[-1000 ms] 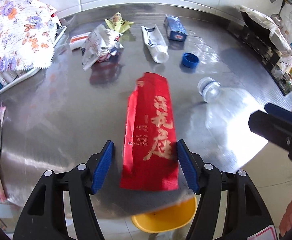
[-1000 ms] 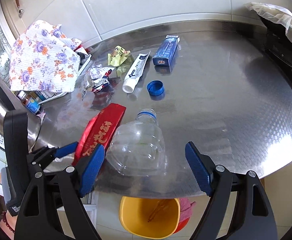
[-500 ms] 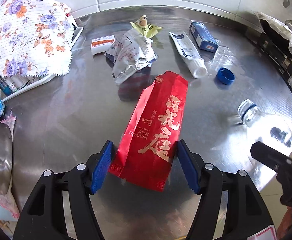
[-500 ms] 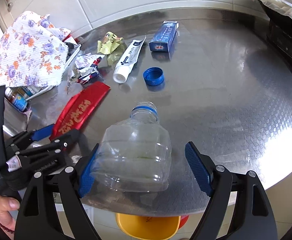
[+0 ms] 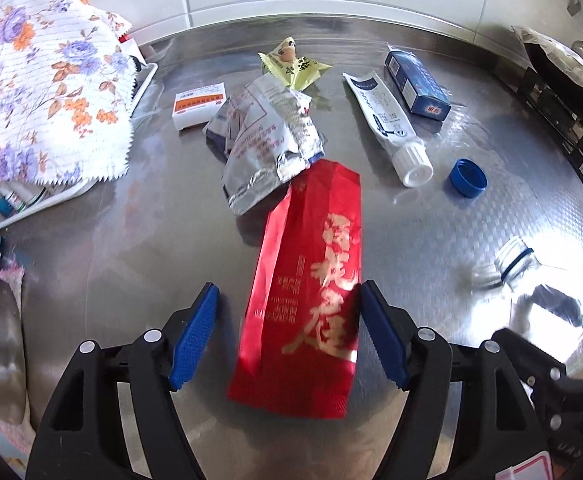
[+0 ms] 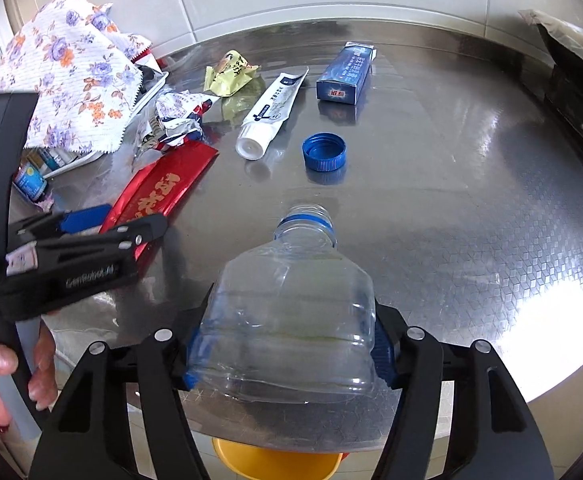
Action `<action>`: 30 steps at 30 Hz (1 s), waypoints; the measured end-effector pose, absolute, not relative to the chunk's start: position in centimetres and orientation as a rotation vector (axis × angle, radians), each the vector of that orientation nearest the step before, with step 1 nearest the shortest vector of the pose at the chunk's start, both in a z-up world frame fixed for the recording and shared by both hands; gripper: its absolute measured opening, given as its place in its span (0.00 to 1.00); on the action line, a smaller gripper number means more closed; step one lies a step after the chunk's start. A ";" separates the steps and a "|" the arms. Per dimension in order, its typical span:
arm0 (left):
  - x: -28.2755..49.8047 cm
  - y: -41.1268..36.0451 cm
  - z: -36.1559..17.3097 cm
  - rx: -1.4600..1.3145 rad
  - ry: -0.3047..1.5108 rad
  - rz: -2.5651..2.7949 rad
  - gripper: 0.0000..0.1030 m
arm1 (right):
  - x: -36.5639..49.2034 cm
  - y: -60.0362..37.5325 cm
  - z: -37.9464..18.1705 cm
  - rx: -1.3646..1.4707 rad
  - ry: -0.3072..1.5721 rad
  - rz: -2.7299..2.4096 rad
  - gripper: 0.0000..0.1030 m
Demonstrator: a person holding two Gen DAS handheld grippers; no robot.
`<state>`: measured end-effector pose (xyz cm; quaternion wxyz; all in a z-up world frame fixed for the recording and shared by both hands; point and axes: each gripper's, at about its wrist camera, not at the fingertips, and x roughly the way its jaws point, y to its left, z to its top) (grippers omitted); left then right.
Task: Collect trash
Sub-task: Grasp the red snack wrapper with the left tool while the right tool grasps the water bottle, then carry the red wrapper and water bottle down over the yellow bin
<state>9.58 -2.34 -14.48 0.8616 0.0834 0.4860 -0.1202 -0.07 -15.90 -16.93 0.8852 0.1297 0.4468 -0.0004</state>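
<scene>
1. Between the right gripper's blue pads sits the clear plastic bottle, lying on its side with its uncapped neck pointing away; both pads press its crushed walls, so the jaws are clamped on it, likely ready to carry it off the table edge.
2. Between the left gripper's fingers lies the red foil packet, flat on the steel table. The jaws stand apart: the right pad touches the packet's edge, the left pad is clear of it, so no grip is made yet.
3. Below the near table edge a yellow bin shows, the probable drop point for both items.
4. Farther out wait a blue bottle cap, a white toothpaste tube, a blue carton, a crumpled silver wrapper, a yellow snack wrapper and a small orange-and-white box.
5. Writing: large gold Chinese characters run down the red packet; the left tool's body reads roughly "GenRobot.AI". Other print is too small to read.
</scene>
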 end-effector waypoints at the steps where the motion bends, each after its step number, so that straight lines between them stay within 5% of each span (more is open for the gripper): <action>1: 9.7 -2.4 -14.4 0.178 1.017 -0.256 0.64 | -0.1 -15.9 -16.9 0.271 0.927 0.000 0.62; 15: 7.9 -2.6 -13.7 0.175 1.005 -0.338 0.22 | -1.3 -17.3 -16.2 0.303 0.885 -0.001 0.54; 30: 4.2 -2.8 -11.8 0.130 0.977 -0.336 0.19 | -3.7 -18.8 -14.5 0.311 0.854 0.036 0.54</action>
